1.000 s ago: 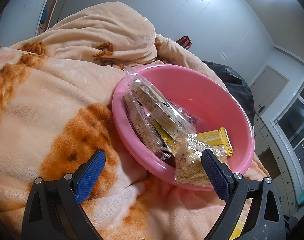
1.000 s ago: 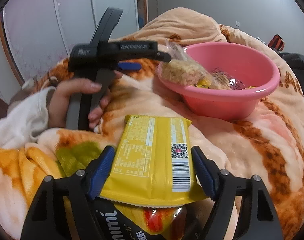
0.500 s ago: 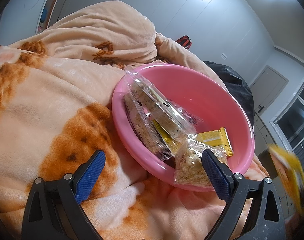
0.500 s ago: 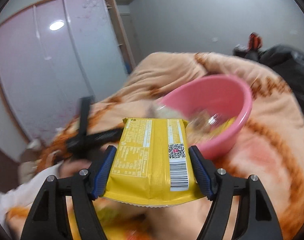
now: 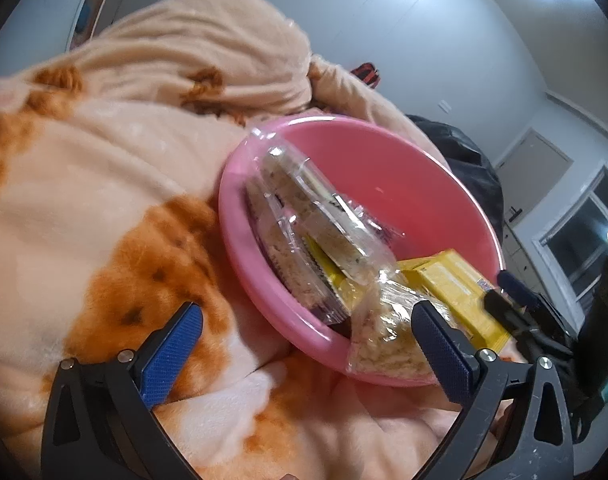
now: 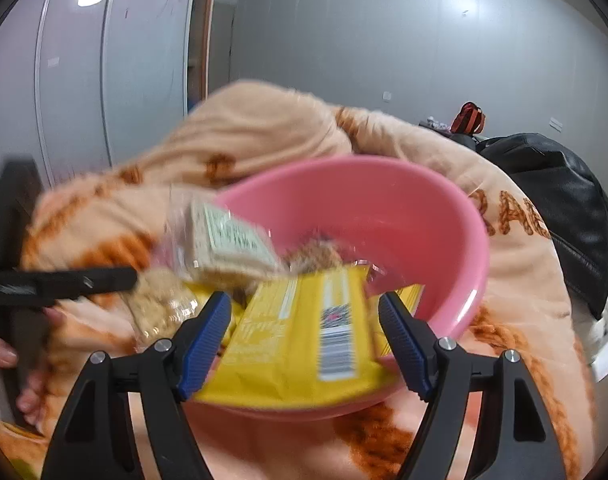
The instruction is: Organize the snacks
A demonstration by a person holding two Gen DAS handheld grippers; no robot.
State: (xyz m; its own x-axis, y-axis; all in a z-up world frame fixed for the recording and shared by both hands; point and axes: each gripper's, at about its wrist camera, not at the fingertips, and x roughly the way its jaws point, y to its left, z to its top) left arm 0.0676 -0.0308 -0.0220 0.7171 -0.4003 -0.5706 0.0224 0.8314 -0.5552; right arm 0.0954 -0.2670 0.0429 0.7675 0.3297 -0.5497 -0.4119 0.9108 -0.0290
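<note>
A pink bowl sits on the blanket and holds several snack packets: clear packs of pale crackers and yellow ones. One clear pack hangs over the near rim. My right gripper hovers at the bowl's near rim, its jaws opening. The yellow packet lies tilted and blurred between them, slipping into the bowl with the pads off it. My left gripper stays beside the bowl, jaws opening wide, nothing held.
An orange-and-cream fleece blanket covers the bed in rumpled heaps. A black bag lies beyond the bowl to the right. A person's hand holds the left gripper's handle. Wardrobe doors stand behind.
My right gripper swung with the yellow packet from the blanket to the bowl's rim, and the packet now tilts loose between its jaws. The left gripper stayed in place.
</note>
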